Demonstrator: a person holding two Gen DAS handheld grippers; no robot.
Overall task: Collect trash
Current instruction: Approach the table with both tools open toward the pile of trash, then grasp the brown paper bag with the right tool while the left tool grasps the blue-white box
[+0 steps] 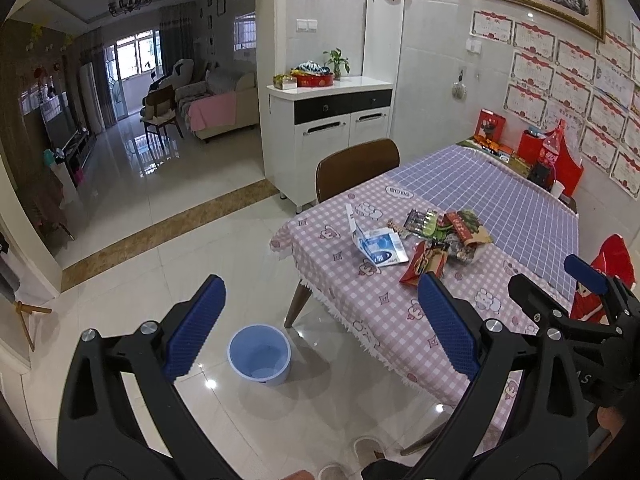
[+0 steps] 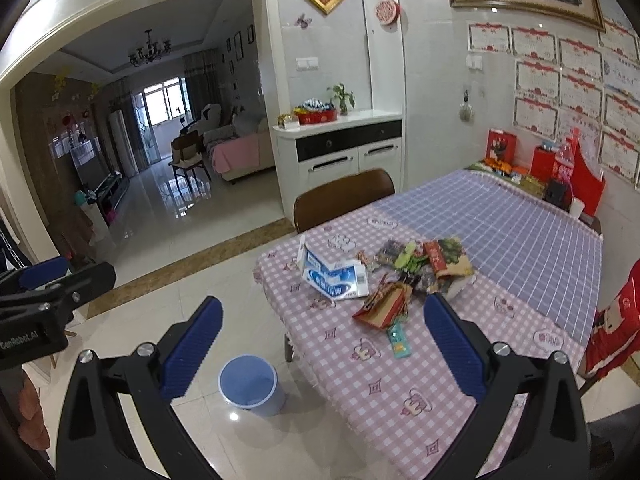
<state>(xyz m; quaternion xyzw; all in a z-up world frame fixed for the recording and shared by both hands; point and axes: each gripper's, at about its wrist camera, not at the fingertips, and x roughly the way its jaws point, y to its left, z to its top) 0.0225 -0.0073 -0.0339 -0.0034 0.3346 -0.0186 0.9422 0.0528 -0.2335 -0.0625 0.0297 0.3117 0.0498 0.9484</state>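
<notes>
A pile of trash lies on the checked tablecloth (image 1: 360, 292): a flattened blue-white carton (image 1: 378, 246) (image 2: 334, 278), a red wrapper (image 1: 420, 266) (image 2: 384, 308), green and brown snack bags (image 1: 460, 228) (image 2: 440, 258) and a small green packet (image 2: 398, 340). A blue bin (image 1: 260, 354) (image 2: 252, 384) stands on the floor by the table's corner. My left gripper (image 1: 320, 332) is open and empty, above the floor and table edge. My right gripper (image 2: 324, 344) is open and empty, short of the trash. Each gripper shows at the edge of the other's view.
A brown chair (image 1: 356, 168) is pushed in at the table's far side. A white cabinet (image 1: 332, 128) stands behind it. Red boxes and a bottle (image 1: 548, 152) sit at the table's far end by the wall. A red-covered chair (image 2: 616, 320) is at the right.
</notes>
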